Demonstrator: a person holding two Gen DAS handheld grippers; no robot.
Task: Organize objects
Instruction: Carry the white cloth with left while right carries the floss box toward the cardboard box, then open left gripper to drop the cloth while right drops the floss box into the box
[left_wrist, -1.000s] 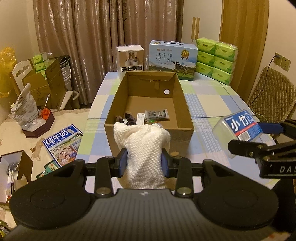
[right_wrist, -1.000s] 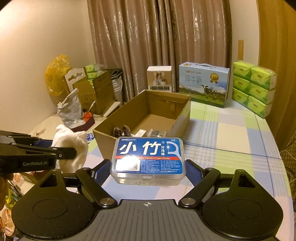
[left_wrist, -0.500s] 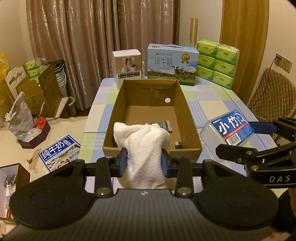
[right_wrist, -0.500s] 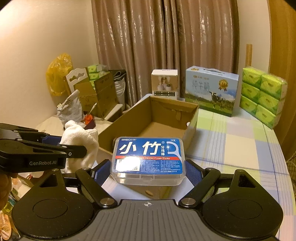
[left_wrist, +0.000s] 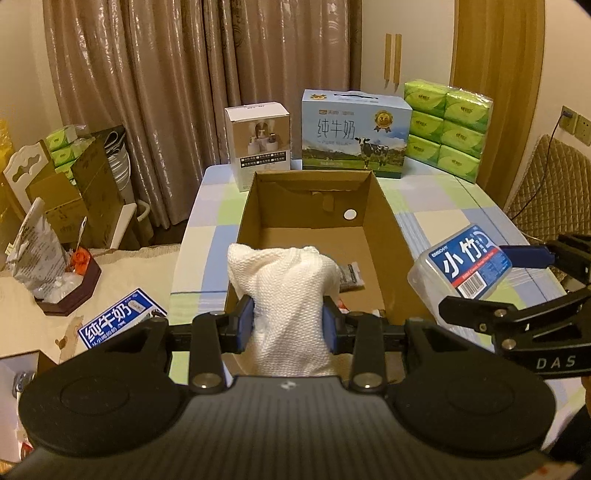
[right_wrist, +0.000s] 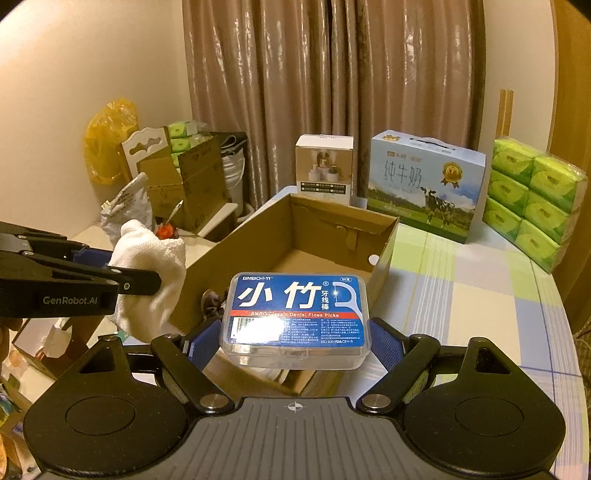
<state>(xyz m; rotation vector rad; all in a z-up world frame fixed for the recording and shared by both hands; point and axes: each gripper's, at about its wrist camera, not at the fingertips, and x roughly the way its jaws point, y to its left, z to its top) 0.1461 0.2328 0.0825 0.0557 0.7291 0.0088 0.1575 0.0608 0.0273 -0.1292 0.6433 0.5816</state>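
Observation:
My left gripper is shut on a bunched white cloth, held over the near end of an open cardboard box. The same cloth and left gripper show at the left of the right wrist view. My right gripper is shut on a clear floss-pick box with a blue label, above the cardboard box's near right corner. That floss-pick box also appears right of the carton in the left wrist view. Small packets lie on the carton floor.
The carton stands on a checked tablecloth. Behind it stand a white product box, a blue milk carton case and stacked green tissue packs. A woven chair is at right. Floor clutter lies at left, including a blue milk box.
Both grippers have moved forward with their loads toward the carton, which now looks nearer and larger. The cloth now stands over its near wall. Neither grip has changed.

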